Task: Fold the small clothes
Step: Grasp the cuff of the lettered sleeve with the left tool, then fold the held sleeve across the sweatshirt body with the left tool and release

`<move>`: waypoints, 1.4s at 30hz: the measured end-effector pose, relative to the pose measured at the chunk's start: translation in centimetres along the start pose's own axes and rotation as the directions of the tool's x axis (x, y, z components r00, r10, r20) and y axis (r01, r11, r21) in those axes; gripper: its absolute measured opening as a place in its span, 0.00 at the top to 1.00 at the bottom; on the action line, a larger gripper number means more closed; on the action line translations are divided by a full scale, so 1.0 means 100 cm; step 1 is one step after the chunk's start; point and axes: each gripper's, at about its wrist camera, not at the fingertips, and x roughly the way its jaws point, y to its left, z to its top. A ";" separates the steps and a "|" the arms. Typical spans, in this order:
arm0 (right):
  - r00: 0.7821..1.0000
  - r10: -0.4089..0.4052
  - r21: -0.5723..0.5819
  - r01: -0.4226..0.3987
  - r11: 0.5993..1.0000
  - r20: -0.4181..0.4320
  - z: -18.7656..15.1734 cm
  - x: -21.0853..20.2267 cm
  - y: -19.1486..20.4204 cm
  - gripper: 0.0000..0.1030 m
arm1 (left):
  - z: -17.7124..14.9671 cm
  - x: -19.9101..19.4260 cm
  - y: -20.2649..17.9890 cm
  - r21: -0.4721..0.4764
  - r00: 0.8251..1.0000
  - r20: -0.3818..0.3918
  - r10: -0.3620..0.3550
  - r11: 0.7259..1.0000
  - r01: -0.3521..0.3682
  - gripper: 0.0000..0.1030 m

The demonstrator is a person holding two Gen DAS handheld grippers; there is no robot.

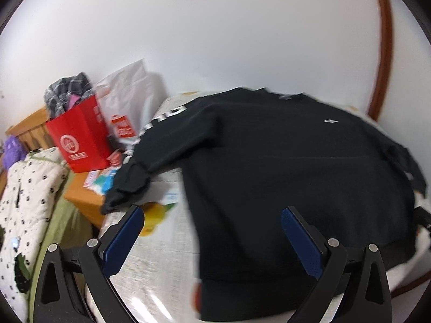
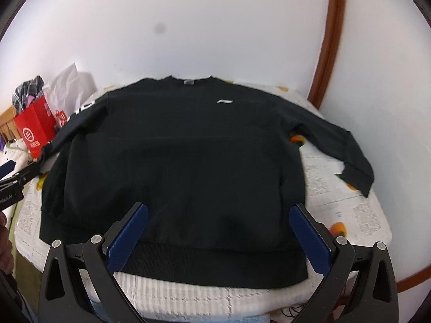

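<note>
Your black long-sleeved sweatshirt (image 2: 172,161) lies flat on the white patterned tablecloth (image 2: 350,215), I think; left gripper (image 1: 212,212) and right gripper (image 2: 218,210) gape wide, empty.

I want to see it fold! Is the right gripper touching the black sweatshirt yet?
Cannot tell. The right wrist view shows the open right gripper over the black sweatshirt, holding nothing.

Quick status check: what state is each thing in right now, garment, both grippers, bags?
Black long-sleeved sweatshirt: spread flat, unfolded, front up, sleeves out.
Left hand-held gripper: open, empty.
Right hand-held gripper: open, empty, above the hem.
Red paper bag: upright, stuffed with clothes.
White plastic bag: upright, crumpled.
</note>
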 end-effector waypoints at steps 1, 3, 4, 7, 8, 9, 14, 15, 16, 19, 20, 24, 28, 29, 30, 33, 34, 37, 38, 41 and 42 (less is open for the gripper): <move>1.000 0.008 0.001 -0.008 1.000 -0.008 0.000 0.006 0.002 0.00 | -0.002 0.006 0.007 -0.001 1.000 -0.004 0.021 1.000 -0.021 0.01; 0.999 0.030 0.001 -0.030 1.000 -0.024 -0.001 0.020 0.008 0.00 | -0.005 0.019 0.023 -0.013 0.999 -0.018 0.038 0.999 -0.038 0.01; 0.999 0.038 -0.003 -0.038 0.999 -0.032 -0.001 0.026 0.011 0.00 | -0.006 0.025 0.030 -0.021 0.999 -0.027 0.038 0.999 -0.039 0.02; 0.998 0.044 -0.019 -0.045 0.999 -0.055 0.000 0.046 0.021 0.00 | -0.010 0.042 0.051 -0.038 0.998 -0.028 0.055 0.998 -0.056 0.02; 0.997 0.045 -0.023 -0.046 0.999 -0.061 0.000 0.051 0.023 0.00 | -0.011 0.048 0.057 -0.033 0.998 -0.021 0.064 0.997 -0.065 0.02; 0.996 0.047 -0.026 -0.049 0.998 -0.072 0.001 0.058 0.026 0.00 | -0.011 0.052 0.062 -0.032 0.998 -0.019 0.064 0.997 -0.064 0.02; 0.993 0.050 -0.042 -0.055 0.998 -0.109 0.006 0.083 0.038 0.00 | -0.007 0.080 0.080 -0.064 0.999 -0.034 0.024 0.998 -0.026 0.02; 0.992 0.049 -0.050 -0.055 0.997 -0.113 0.008 0.087 0.041 0.00 | -0.006 0.088 0.082 -0.071 0.999 -0.045 0.021 0.997 -0.024 0.02; 0.992 0.045 -0.057 -0.052 0.997 -0.116 0.009 0.091 0.043 0.00 | -0.005 0.093 0.083 -0.073 0.998 -0.055 0.021 0.997 -0.025 0.02; 0.991 0.037 -0.065 -0.045 0.997 -0.129 0.013 0.102 0.047 0.00 | -0.003 0.112 0.082 -0.047 0.995 -0.077 0.061 0.997 -0.065 0.07; 0.991 0.036 -0.067 -0.045 0.997 -0.133 0.013 0.104 0.047 0.00 | -0.002 0.117 0.082 -0.041 0.994 -0.083 0.076 0.996 -0.079 0.12; 0.989 0.022 -0.084 -0.034 0.996 -0.146 0.018 0.115 0.049 0.00 | 0.004 0.132 0.092 -0.073 0.984 -0.119 0.132 0.987 -0.141 0.59; 0.988 0.029 -0.079 -0.041 0.996 -0.151 0.022 0.120 0.046 0.00 | 0.016 0.123 0.101 -0.104 0.986 -0.102 0.135 0.984 -0.145 0.90; 0.988 0.033 -0.077 -0.045 0.996 -0.150 0.024 0.121 0.044 0.00 | 0.020 0.120 0.103 -0.126 0.989 -0.097 0.114 0.984 -0.126 0.91; 0.988 0.039 -0.076 -0.051 0.996 -0.148 0.025 0.122 0.043 0.00 | 0.026 0.115 0.105 -0.147 0.992 -0.086 0.088 0.984 -0.100 0.91; 0.988 0.058 -0.075 -0.069 0.995 -0.141 0.027 0.122 0.040 0.00 | 0.044 0.102 0.099 -0.168 0.998 -0.038 0.050 0.984 -0.055 0.93; 0.988 0.064 -0.073 -0.075 0.995 -0.137 0.027 0.120 0.037 0.00 | 0.051 0.100 0.095 -0.172 0.999 -0.028 0.036 0.984 -0.040 0.93; 0.989 0.077 -0.059 -0.085 0.995 -0.123 0.028 0.116 0.025 0.00 | 0.072 0.087 0.077 -0.170 1.000 0.013 -0.013 0.985 0.015 0.93; 0.990 0.081 -0.048 -0.088 0.995 -0.116 0.028 0.114 0.020 0.00 | 0.081 0.081 0.066 -0.156 0.999 0.031 -0.032 0.987 0.036 0.93; 0.991 0.089 -0.015 -0.091 0.996 -0.099 0.031 0.107 0.000 0.00 | 0.101 0.071 0.036 -0.116 0.996 0.067 -0.056 0.991 0.063 0.93; 0.992 0.086 -0.007 -0.087 0.996 -0.093 0.031 0.104 -0.008 0.00 | 0.110 0.069 0.021 -0.098 0.994 0.079 -0.074 0.992 0.082 0.93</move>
